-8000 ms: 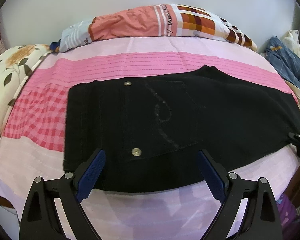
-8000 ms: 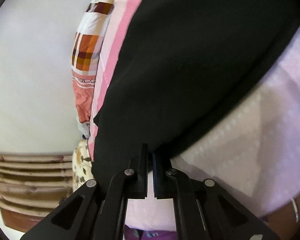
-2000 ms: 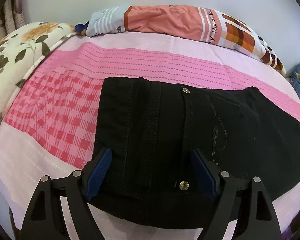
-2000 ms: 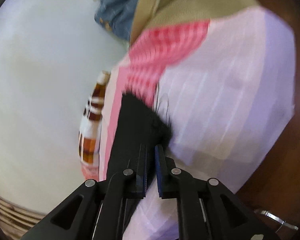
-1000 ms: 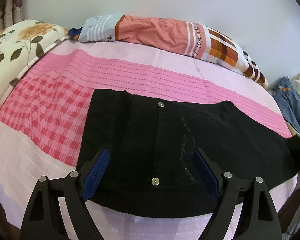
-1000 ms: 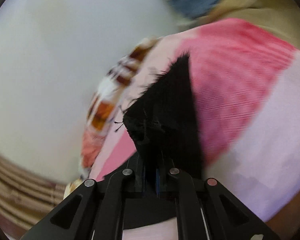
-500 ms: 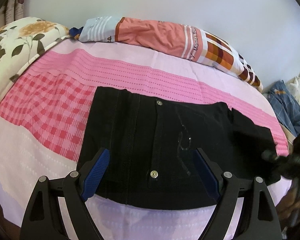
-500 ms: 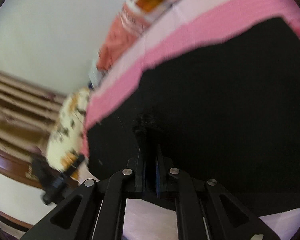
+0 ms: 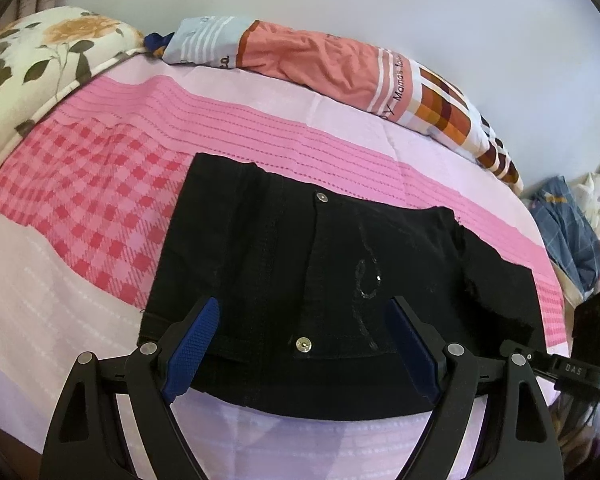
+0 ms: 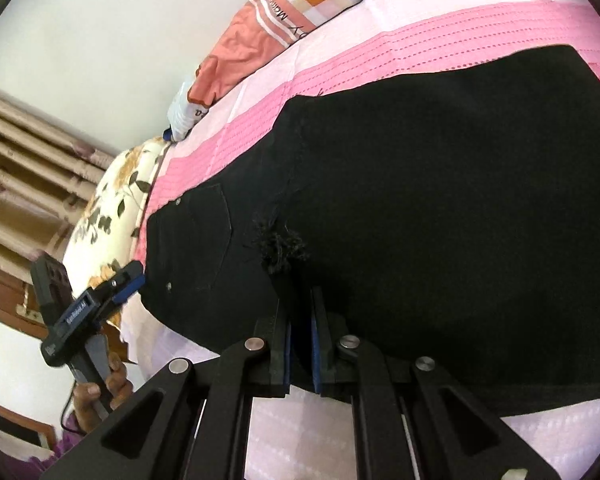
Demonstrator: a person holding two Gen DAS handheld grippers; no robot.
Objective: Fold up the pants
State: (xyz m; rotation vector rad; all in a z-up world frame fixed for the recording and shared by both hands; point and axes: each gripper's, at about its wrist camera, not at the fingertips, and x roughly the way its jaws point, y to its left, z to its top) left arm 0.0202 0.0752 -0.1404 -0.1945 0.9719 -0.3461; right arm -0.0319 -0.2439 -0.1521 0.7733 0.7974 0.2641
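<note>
Your right tool [image 10: 300,312] is clamping the black pants [image 9: 300,272]' frayed hem, now folded over, hiding the leg underneath, while your left tool [image 9: 300,344] is hovering wide.

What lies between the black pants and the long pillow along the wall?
Only bedsheet: pink and pale stripes separate black pants from pillow. Left wrist view shows it.

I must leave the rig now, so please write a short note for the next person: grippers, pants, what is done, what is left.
Left gripper: open, over the waist end, holding nothing.
Right gripper: shut on the pants by the frayed hem.
Pants: flat on the bed.
Done: legs folded over, hem near the pocket.
To do: release the hem, then probably one more fold.
</note>
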